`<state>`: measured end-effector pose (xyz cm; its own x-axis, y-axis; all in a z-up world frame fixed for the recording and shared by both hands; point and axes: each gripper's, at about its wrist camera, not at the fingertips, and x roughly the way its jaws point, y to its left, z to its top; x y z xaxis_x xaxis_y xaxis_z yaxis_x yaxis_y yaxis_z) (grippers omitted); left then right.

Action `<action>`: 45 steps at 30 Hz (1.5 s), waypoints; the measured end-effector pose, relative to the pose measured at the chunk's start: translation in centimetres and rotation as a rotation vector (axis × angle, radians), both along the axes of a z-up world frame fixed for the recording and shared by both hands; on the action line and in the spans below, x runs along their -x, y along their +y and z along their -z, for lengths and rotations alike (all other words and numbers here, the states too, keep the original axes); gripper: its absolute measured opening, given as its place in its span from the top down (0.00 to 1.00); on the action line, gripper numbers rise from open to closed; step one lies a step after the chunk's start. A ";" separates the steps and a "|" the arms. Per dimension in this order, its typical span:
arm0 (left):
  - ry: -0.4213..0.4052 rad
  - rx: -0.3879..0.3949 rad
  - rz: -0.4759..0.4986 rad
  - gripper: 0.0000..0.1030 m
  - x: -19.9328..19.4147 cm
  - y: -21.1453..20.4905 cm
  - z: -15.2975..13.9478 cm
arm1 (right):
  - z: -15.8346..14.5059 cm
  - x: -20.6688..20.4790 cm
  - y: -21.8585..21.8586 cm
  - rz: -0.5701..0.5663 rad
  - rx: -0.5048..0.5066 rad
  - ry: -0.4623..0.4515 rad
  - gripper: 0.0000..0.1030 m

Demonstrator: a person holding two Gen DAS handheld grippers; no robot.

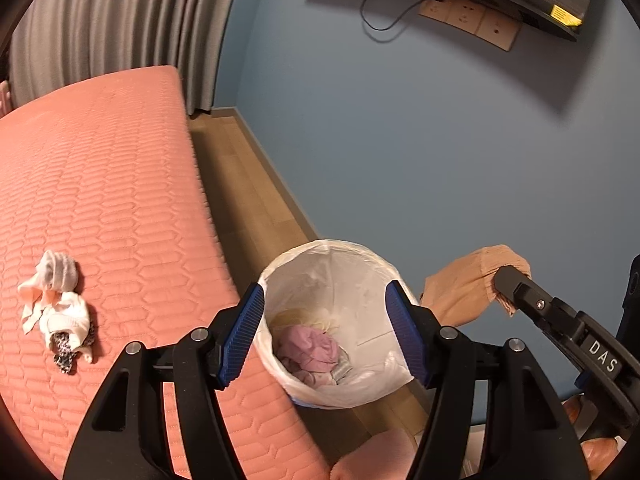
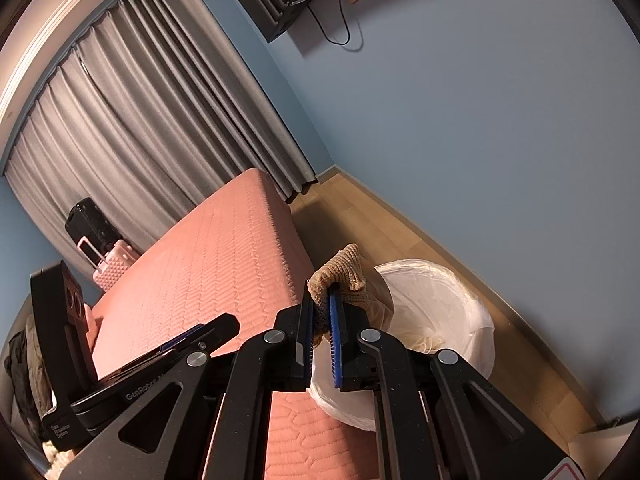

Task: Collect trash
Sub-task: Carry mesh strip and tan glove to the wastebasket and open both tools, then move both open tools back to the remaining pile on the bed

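One lined trash bin (image 1: 340, 264) beside the bed (image 1: 120, 184), pink cloth inside. Left tongs (image 1: 326, 338) apart above it, empty. Right tongs (image 2: 321, 320) clamped on one tan sock (image 2: 344, 266). One sock pile (image 1: 56, 304) on the bed.

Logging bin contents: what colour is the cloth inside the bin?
Pink cloth, clearest in the left wrist view.

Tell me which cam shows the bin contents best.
Left wrist. It looks down into the lined bin, showing pink cloth and pale scraps at the bottom. Right wrist sees the bin from the side; the right gripper, shut on a tan sock, hides most of the inside.
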<state>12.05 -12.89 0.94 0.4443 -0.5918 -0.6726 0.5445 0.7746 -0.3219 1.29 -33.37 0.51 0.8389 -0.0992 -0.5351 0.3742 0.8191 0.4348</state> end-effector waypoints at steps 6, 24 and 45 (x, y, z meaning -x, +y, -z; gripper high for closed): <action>-0.015 -0.017 -0.029 0.42 0.2 0.7 -0.1 | 0.1 -1.2 1.0 -0.021 0.015 0.012 0.92; -0.018 -0.027 -0.126 0.35 -0.3 4.7 0.5 | -0.9 -2.7 4.5 -0.060 0.064 0.025 0.66; 0.012 -0.022 -0.263 0.35 0.4 12.1 1.5 | 0.3 -3.9 12.3 -0.201 0.091 0.082 0.57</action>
